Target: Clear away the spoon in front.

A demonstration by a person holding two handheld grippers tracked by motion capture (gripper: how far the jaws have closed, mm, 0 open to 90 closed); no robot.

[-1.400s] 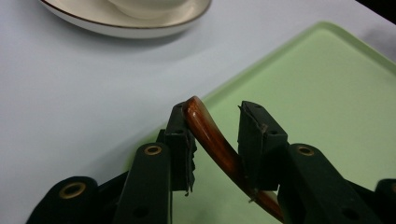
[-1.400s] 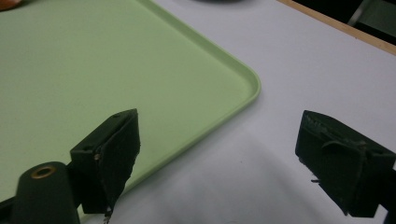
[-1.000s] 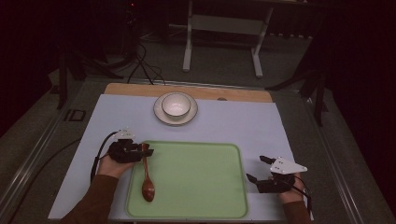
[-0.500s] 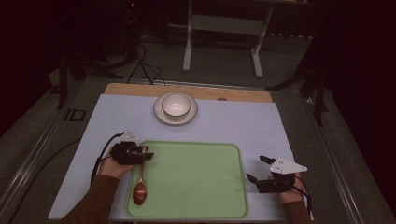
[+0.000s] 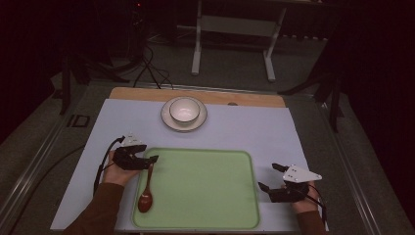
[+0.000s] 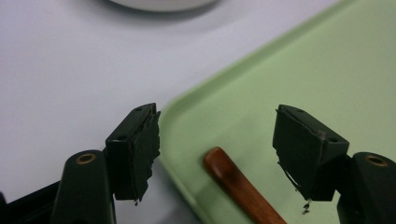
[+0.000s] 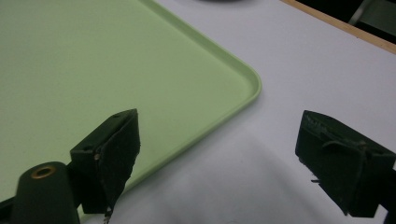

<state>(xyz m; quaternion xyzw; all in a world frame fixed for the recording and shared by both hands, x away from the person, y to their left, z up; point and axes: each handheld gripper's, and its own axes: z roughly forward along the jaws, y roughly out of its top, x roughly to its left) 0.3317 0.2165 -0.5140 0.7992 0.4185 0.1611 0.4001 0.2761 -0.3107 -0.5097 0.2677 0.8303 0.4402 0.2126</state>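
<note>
A wooden spoon (image 5: 146, 188) lies along the left edge of a green tray (image 5: 205, 196) on the white surface (image 5: 254, 129), its handle tip between the spread jaws of the left tool (image 5: 151, 159), untouched. The right tool (image 5: 266, 177), also spread and empty, hovers off the tray's right rim. Closing from here could miss: the low, slim handle may slide or tip the spoon. A bowl (image 5: 184, 109) sits beyond.

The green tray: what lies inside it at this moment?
Inside the green tray lies one brown spoon, along its left edge, handle toward the open left gripper. The rest of its floor is bare; nothing covers it.
</note>
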